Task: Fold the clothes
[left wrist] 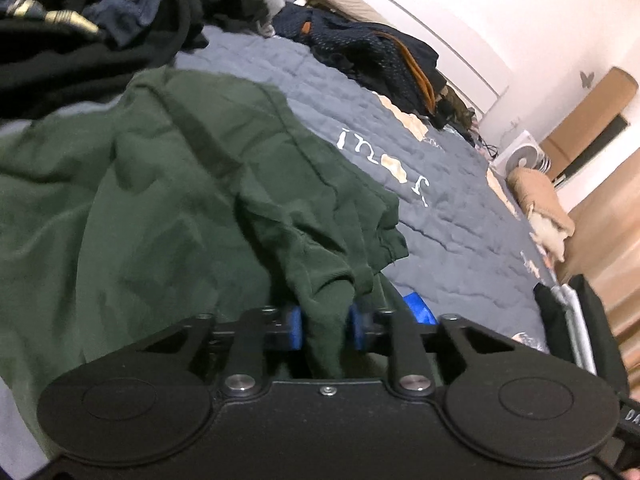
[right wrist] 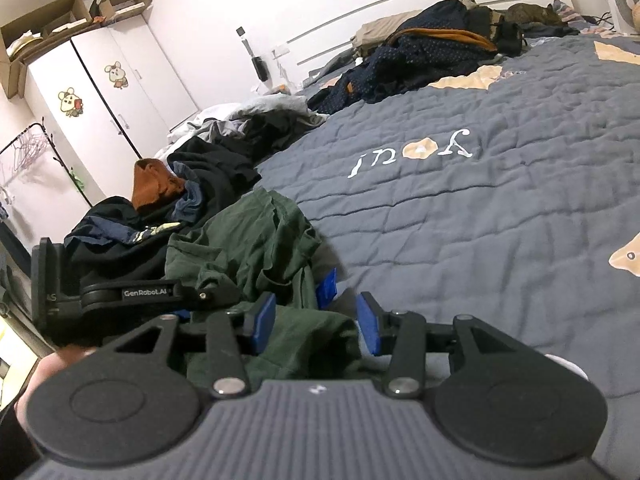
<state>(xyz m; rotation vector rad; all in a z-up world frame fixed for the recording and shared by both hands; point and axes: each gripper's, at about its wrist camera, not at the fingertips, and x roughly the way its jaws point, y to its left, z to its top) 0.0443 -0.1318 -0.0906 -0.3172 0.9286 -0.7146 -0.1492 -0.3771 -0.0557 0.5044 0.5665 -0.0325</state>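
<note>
A dark green garment [left wrist: 160, 200] lies crumpled on the grey quilt [left wrist: 440, 216]. My left gripper [left wrist: 325, 326] is shut on a bunched edge of it, and the cloth hangs down between the blue pads. In the right wrist view the same garment [right wrist: 248, 240] spreads from the clothes pile toward me. My right gripper [right wrist: 317, 326] stands open around a fold of it; the cloth lies in the wide gap, not squeezed. The left gripper's black housing [right wrist: 148, 293] reaches in from the left. A blue fingertip [left wrist: 418, 308] of the right gripper shows just past the cloth.
A heap of dark clothes [right wrist: 192, 184] with an orange piece sits left of the garment. Navy patterned clothes [right wrist: 420, 56] lie by the headboard. A folded stack [left wrist: 572, 320] rests at the bed's edge. A white wardrobe [right wrist: 100, 92] and a fan [left wrist: 520, 156] stand beyond. A hand [right wrist: 40, 380] shows low left.
</note>
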